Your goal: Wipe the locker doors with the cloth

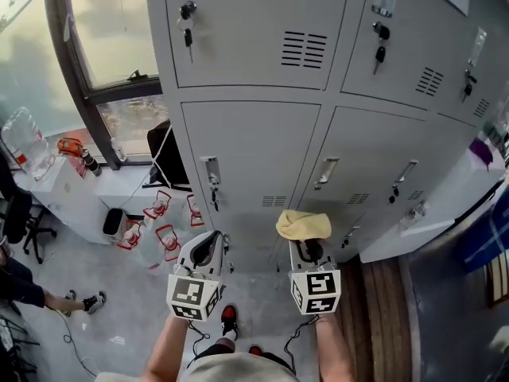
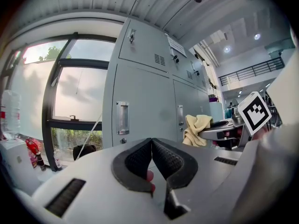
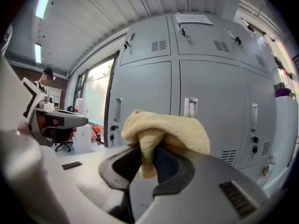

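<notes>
Grey locker doors (image 1: 253, 161) stand in two rows in front of me, each lower door with a recessed handle (image 1: 211, 171). A folded yellow cloth (image 1: 303, 224) is pinched in my right gripper (image 1: 307, 243), held a short way off the lower middle door (image 3: 210, 92). In the right gripper view the cloth (image 3: 168, 129) bulges out over the jaws of the right gripper (image 3: 148, 160). My left gripper (image 1: 211, 243) hangs beside it to the left, in front of the lower left door (image 2: 140, 106). The left gripper (image 2: 152, 146) has its pads pressed together with nothing between them.
Keys (image 1: 188, 24) hang from the upper locks. A window (image 1: 111, 34) is at the left, with a white cabinet (image 1: 60, 193) carrying a large water bottle (image 1: 28, 142). Red-and-white items (image 1: 159, 221) lie on the floor. A person's feet (image 1: 87, 301) show at far left.
</notes>
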The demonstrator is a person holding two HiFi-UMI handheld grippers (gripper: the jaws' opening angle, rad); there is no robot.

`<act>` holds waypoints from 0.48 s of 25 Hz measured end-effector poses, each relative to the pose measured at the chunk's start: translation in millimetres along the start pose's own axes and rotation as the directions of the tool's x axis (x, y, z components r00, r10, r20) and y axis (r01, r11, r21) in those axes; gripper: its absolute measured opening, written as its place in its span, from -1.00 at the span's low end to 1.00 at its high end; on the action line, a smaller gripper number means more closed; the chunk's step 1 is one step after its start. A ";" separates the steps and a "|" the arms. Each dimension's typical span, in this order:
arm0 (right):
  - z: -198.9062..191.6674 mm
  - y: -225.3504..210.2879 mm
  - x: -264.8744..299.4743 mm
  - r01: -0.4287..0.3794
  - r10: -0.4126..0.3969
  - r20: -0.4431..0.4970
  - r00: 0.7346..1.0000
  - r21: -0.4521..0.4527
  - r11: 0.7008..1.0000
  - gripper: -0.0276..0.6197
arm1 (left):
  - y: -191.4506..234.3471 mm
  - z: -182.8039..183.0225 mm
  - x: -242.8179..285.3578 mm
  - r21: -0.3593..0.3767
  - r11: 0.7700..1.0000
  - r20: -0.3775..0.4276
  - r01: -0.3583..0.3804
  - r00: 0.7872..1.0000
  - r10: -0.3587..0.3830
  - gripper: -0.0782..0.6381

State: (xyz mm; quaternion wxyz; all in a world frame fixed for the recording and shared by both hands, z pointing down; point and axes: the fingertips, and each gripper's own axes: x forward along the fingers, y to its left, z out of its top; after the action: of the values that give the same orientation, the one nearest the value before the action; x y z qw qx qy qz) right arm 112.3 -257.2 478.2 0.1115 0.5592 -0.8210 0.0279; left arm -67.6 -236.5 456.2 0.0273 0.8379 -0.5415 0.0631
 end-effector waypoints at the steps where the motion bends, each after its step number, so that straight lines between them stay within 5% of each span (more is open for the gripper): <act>1: 1.4 1.8 -8.7 -0.003 0.003 0.007 1.000 -0.004 1.000 -0.68 | -2.3 1.5 -8.2 0.003 1.000 0.005 -0.008 1.000 0.008 -0.72; 12: 3.2 29.9 -102.9 -0.030 0.031 0.074 0.997 -0.019 0.999 -0.68 | -32.3 5.4 -99.5 0.018 0.997 0.045 -0.072 0.996 0.071 -0.72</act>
State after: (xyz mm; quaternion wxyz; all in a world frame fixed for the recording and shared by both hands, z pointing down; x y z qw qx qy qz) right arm 120.1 -152.8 455.4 0.0856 0.5464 -0.8332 0.0017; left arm -78.1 -133.9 438.1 0.0048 0.8195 -0.5708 0.0509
